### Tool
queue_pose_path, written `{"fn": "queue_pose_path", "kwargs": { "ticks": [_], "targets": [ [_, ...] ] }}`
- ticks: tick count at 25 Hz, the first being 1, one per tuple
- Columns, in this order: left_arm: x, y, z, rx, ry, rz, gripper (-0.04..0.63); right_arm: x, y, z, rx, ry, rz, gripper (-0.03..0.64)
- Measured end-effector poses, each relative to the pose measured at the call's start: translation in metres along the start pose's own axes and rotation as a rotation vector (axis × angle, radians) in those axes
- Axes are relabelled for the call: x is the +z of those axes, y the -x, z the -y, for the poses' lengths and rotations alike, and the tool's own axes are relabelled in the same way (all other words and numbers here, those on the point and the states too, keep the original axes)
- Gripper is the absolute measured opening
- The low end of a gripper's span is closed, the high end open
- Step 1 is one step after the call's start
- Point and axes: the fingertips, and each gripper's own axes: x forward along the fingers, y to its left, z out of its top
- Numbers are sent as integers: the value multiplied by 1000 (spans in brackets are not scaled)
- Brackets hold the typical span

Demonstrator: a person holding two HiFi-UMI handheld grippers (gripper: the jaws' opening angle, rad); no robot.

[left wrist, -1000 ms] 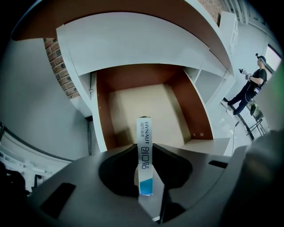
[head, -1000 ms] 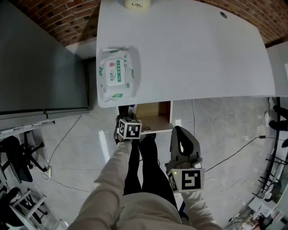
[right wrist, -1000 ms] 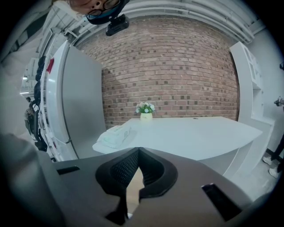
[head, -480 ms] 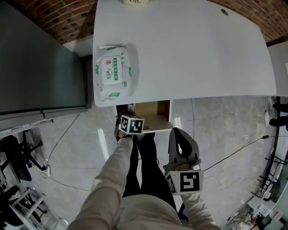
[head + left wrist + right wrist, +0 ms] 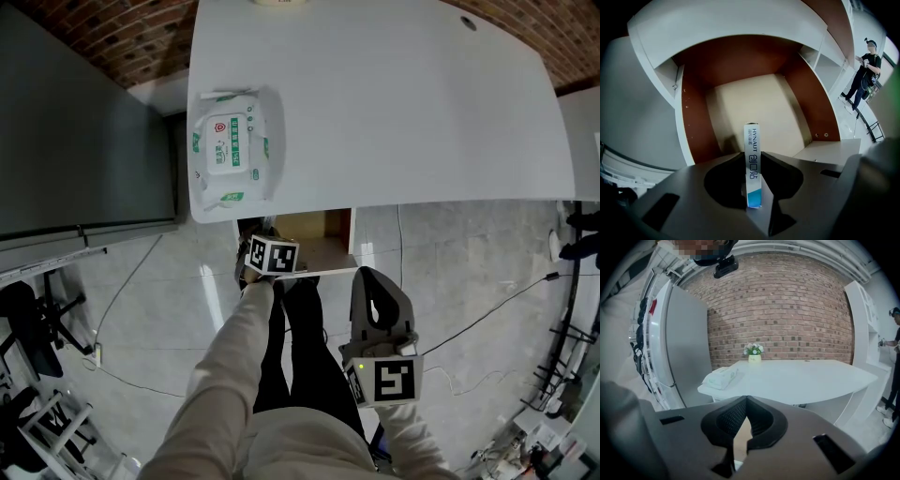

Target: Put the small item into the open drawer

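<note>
A thin white-and-blue small box (image 5: 752,154) stands upright between the jaws of my left gripper (image 5: 753,161), which is shut on it. That gripper (image 5: 266,234) sits at the front left of the open drawer (image 5: 330,246) under the white table's near edge. The drawer's pale floor (image 5: 759,108) and brown walls lie straight ahead and hold nothing. My right gripper (image 5: 380,302) hangs lower, to the right of the person's legs, away from the drawer. Its jaws (image 5: 746,401) meet at the tips with nothing held.
A pack of wet wipes (image 5: 230,155) lies on the white table (image 5: 403,112) at its left end. A small flower pot (image 5: 754,353) stands at the table's far edge. A grey cabinet (image 5: 75,141) flanks the table on the left. A person (image 5: 865,70) stands far right.
My left gripper has moved a little forward with the box, closer to the drawer opening. The right gripper has barely shifted.
</note>
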Motion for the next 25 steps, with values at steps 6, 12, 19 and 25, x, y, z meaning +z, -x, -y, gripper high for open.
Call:
{"fn": "queue_pose_path", "kwargs": {
  "ticks": [6,12,19,25],
  "targets": [
    [-7,-2,-1,13,1,-20,100,-2,1,0,4,5,-5,26],
    [-7,3,2,-14,16,5,143,-4,0,3,-1,3,-11,26],
    [3,28,5,-61,4,58,149,-4,2,0,1,-5,-8,26],
    [13,59,4,-93,17,117,149,4,6,-7,2,-10,15,26]
  ]
}}
